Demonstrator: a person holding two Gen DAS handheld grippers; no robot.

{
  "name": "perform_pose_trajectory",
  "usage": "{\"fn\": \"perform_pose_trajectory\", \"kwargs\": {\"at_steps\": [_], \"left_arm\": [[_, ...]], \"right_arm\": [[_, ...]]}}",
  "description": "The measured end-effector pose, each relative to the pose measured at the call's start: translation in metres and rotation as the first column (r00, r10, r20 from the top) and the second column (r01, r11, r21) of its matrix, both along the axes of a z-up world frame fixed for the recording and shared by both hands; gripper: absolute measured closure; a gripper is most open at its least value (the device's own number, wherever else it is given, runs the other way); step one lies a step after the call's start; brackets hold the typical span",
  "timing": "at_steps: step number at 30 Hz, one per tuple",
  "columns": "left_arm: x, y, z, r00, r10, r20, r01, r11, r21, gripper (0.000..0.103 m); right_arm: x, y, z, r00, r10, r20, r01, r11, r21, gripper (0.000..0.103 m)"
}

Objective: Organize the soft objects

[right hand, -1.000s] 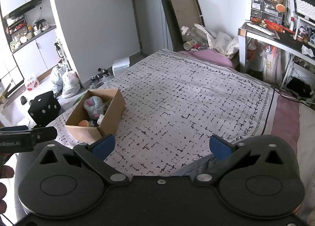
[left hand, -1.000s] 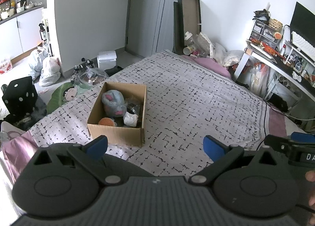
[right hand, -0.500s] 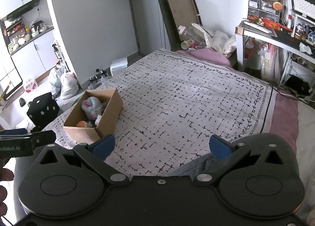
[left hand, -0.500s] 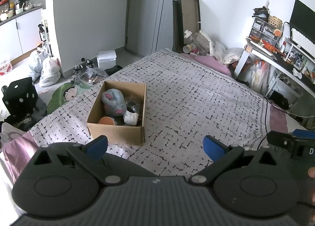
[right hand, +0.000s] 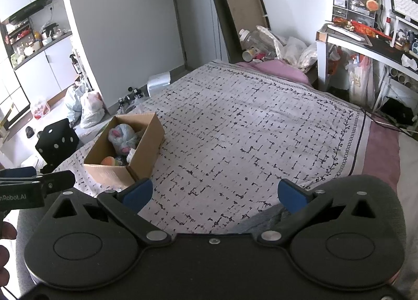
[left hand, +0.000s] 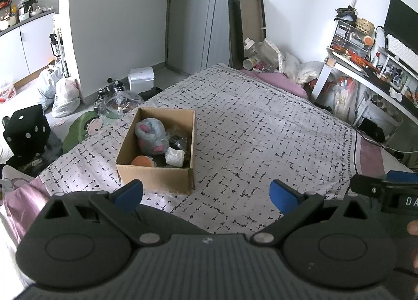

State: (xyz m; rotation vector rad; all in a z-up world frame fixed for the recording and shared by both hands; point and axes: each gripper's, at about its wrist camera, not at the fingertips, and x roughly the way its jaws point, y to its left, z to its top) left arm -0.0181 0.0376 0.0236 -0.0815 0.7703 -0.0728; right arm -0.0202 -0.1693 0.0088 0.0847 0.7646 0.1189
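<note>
Ahead-left of left tongs (left hand: 205, 194): box (left hand: 156, 148) holding plush (left hand: 151, 136); both tongs spread, empty.

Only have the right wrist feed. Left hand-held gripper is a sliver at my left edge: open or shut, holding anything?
Observer: The left hand-held gripper is open, with nothing between its blue pads. It points toward the cardboard box.
Operator: Box contents? I see a grey plush, something orange and something white.
Observer: There is also a dark item in clear plastic, between the plush and the box's right wall.
Operator: Anything hidden behind the box?
Observer: A green cushion with a cartoon face, just past the box's left side.
</note>
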Motion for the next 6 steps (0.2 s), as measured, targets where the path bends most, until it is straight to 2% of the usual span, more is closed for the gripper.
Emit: {"fn": "perform_pose_trajectory", "kwargs": {"at_steps": [6], "left_arm": [[0.0059,0.0044,-0.0085,1.000,0.000,-0.020,0.000,1.000,-0.015,0.001]], "right_arm": [[0.0033,0.0001,-0.0044,1.000,-0.001,-0.008,0.001,1.000,0.014,0.000]]}}
